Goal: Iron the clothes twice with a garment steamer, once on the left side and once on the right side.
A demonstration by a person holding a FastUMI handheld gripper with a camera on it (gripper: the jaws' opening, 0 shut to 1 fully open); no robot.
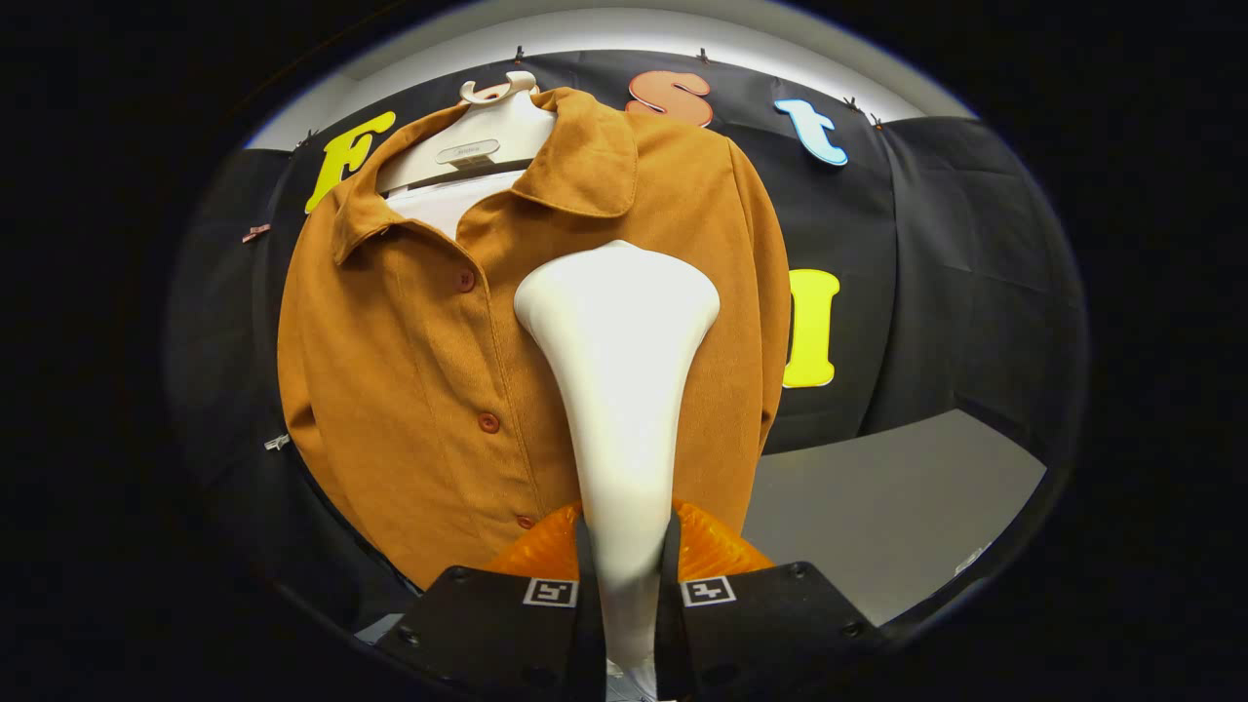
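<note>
Now the gripper is clenched on the handle of the white garment steamer, both fingers pressing it. Its head lies against the brown button shirt on a white hanger.

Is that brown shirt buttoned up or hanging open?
Buttoned: the shirt has its placket closed down the visible buttons, only the collar open. The gripper is shut on the steamer.

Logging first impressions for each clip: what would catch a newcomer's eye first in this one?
The white steamer stands out first, clamped between the fingers of the gripper and rising ahead of them with its broad head against the shirt. Behind it hangs the rust-orange buttoned shirt on a white hanger, collar open, with a grey table beside it.
</note>
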